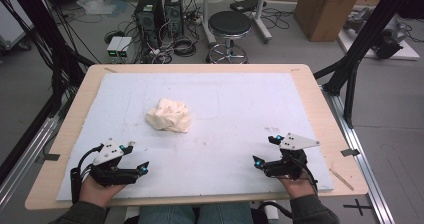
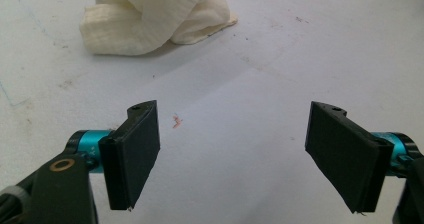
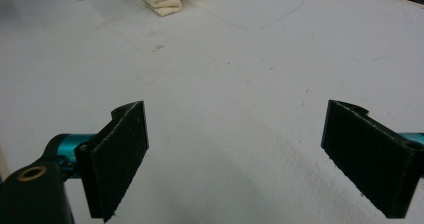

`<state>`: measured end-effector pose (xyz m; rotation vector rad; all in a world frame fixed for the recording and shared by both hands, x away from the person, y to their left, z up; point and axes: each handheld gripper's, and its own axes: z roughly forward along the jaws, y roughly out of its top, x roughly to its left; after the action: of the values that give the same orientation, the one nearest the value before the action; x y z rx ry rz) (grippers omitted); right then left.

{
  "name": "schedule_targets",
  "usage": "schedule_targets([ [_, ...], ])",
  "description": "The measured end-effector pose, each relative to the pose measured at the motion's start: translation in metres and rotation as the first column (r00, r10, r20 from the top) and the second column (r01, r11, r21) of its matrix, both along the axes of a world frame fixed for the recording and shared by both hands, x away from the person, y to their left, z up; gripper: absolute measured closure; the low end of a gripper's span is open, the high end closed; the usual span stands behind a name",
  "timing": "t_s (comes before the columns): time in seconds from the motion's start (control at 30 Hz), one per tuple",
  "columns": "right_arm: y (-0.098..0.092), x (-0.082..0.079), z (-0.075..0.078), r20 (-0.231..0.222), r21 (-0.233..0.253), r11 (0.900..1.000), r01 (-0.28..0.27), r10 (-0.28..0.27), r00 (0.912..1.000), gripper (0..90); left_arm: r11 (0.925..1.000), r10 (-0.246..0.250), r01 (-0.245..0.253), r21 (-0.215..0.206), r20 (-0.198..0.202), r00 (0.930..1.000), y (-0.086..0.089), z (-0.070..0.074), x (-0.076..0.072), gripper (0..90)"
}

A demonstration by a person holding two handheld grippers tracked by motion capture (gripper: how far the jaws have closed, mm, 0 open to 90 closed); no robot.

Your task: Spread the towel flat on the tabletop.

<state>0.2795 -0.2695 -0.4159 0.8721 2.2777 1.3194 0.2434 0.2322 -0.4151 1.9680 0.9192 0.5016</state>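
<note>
The cream cloth [image 1: 168,115] lies crumpled in a heap on the white mat [image 1: 240,109], left of centre. The left gripper [image 1: 138,156] sits near the mat's front-left edge, jaws spread wide, holding nothing, aimed toward the cloth and apart from it. The right gripper [image 1: 265,150] sits front-right, jaws likewise wide apart and empty, well apart from the cloth

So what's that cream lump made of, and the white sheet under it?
The lump looks like soft woven cloth: matte, crumpled into folds, with a fine ribbed weave in the left gripper view. The sheet seems to be a matte foam or felt-like mat, faintly scuffed and stained; its exact material is hard to tell.
</note>
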Motion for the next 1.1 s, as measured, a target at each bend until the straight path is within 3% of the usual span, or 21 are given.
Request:
schedule_targets([
  [0.57,0.002,0.001,0.000,-0.002,0.002,1.000,-0.011,0.011,0.9999,10.8,0.9999,0.003,-0.003,-0.016,0.003,1.0000,-0.001,0.003,0.005,22.3],
  [0.8,-0.001,-0.001,0.002,-0.001,0.015,1.000,-0.008,0.008,1.0000,10.8,0.9997,0.001,0.000,-0.026,0.018,0.9998,-0.005,0.013,0.017,22.6],
  [1.1,-0.005,0.003,0.003,-0.002,0.032,0.999,-0.003,0.003,1.0000,10.8,0.9994,-0.010,0.010,-0.033,0.002,1.0000,-0.014,0.023,0.037,23.0],
])
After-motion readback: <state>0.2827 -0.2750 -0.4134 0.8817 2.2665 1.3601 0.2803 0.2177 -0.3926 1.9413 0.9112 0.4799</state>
